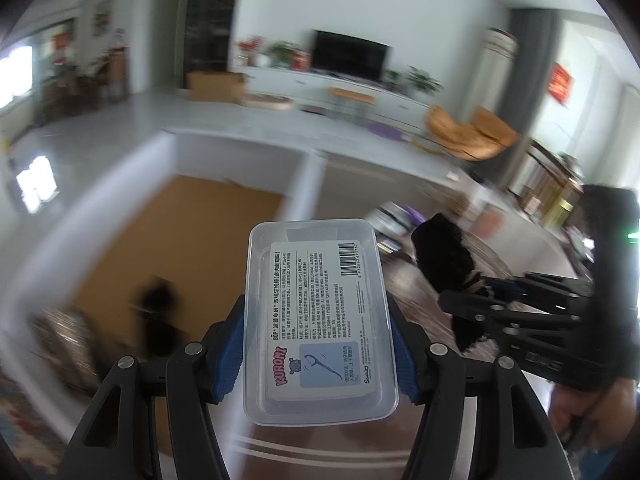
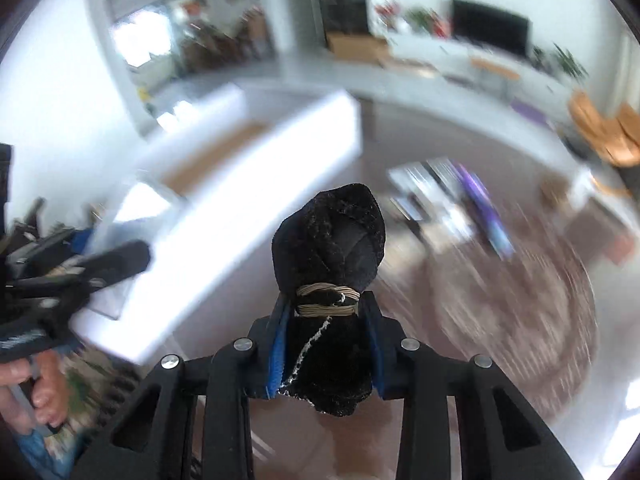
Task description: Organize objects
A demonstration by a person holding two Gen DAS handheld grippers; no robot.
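A white open-topped storage box with a brown floor and a white divider stands on the wood-grain table, its near compartment bare apart from a dark blurred shape at its lower corner. Both hands are in the carry step of organizing: each gripper is loaded and up off the table. The left gripper is about half open, its blue pads pressed on the long sides of a clear plastic floss-pick box, label up. The right gripper is narrower, clamped on a black fuzzy bundle tied with tan cord. Further items lie blurred on the table beyond. Next, I judge, each load must be brought over a compartment, lowered inside the walls, then released
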